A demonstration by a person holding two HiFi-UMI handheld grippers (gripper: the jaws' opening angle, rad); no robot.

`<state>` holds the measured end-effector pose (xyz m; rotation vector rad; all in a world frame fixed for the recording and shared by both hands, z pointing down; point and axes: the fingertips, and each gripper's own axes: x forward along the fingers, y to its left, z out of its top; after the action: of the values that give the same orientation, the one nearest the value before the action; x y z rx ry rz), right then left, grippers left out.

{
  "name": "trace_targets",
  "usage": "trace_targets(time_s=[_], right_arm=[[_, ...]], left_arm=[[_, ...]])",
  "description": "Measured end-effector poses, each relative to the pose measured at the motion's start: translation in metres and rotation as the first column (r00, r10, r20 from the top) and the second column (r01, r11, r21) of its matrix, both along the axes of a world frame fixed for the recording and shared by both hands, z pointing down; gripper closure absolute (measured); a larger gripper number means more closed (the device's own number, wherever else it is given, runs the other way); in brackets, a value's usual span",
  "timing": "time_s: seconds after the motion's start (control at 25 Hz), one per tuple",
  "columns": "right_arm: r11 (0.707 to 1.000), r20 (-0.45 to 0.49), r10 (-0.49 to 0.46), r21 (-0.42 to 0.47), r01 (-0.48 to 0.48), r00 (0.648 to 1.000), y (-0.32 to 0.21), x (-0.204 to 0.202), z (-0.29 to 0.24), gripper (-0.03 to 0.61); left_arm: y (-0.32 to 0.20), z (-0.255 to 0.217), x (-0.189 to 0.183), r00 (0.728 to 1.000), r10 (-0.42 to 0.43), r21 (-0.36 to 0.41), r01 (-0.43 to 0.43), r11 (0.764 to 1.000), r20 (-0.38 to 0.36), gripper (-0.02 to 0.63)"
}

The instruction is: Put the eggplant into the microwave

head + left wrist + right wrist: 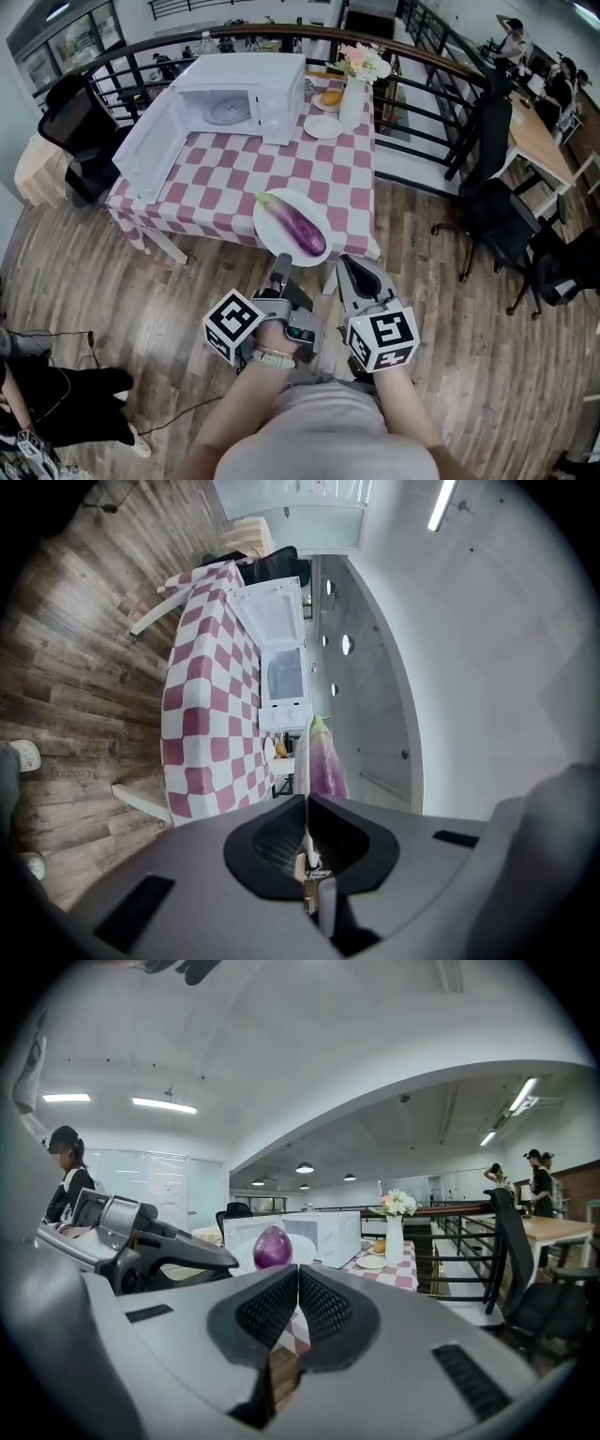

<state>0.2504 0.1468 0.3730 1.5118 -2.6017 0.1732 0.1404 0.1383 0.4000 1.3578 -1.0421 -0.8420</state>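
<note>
Your left gripper (280, 267) and right gripper (349, 267) hang short of the tabletop (216, 183), jaws pressed together, empty. The eggplant (300, 230) lies on its plate (277, 246) at the near edge, and the microwave (246, 94) door is open beyond, ready.

- One eggplant (298, 225), purple, on the nearest plate.
- One microwave (248, 94), white, at the far left of the table.
- One table (225, 178), under a pink-and-white checked cloth.
- Three white plates: near plate (270, 232) under the eggplant, small empty plate (323, 127) farther back, far plate (330, 97) with food on it.
- One white vase (352, 101) of flowers, far right on the table.
- Two grippers, nearest of all: left gripper (279, 270) and right gripper (349, 265).
- Two marker cubes, one per gripper.
- Three black office chairs: far-left chair (75, 122), right chair (497, 216), near-right chair (562, 267).
- Three bystanders: two far right, one near left.
</note>
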Motion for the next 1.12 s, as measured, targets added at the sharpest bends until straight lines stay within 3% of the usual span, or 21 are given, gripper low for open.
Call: trace_targets(time_s=[0.48, 0.76, 1.12], right_arm=[[1.000, 0.020, 0.013, 0.002, -0.013, 1.000, -0.027, -0.076, 0.001, 0.552], [0.999, 0.034, 0.033, -0.005, -0.032, 0.999, -0.036, -0.106, 0.002, 0.552], [1.000, 0.025, -0.001, -0.009, 0.001, 1.000, -0.056, -0.128, -0.002, 0.552]], left_arm=[[-0.026, 0.005, -0.071, 1.000, 0.024, 0.003, -0.024, 1.000, -0.005, 0.601], [-0.034, 0.007, -0.105, 0.999, 0.036, -0.004, -0.036, 0.999, -0.001, 0.601], [-0.055, 0.003, -0.133, 1.000, -0.007, -0.001, 0.007, 1.000, -0.006, 0.601]])
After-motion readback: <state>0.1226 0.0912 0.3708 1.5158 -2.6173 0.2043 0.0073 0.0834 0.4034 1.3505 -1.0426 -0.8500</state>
